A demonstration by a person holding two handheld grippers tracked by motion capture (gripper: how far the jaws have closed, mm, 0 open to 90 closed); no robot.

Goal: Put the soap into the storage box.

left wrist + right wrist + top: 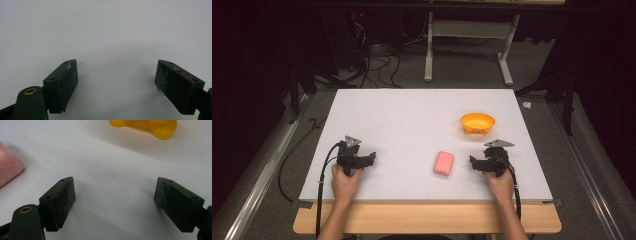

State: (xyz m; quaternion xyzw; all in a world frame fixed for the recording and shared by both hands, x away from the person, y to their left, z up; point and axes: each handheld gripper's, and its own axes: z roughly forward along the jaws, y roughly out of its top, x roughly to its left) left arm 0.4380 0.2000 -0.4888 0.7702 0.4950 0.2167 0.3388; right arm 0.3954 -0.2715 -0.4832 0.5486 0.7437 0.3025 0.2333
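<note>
Currently:
Soap (pixel 444 163): lying flat; likely light, stiff, slippery; take by long sides.
Right gripper (pixel 475 163): resting, jaws apart.

In the right gripper view, the pink block (pixel 8 167) was cut off by the left edge, so we saw just one rounded corner of it. The orange bowl (pixel 150 126) was clipped by the top edge there, leaving its underside and feet showing, and we could not see into it. In the high view, something lay inside the bowl (pixel 477 121), too small for us to tell what. The person's forearms ran off the bottom edge of that view. Each hand covered the body of its gripper. Beyond the worktop (pixel 412 115), the room fell into darkness, and we could not make out the gear among the cables.
</note>
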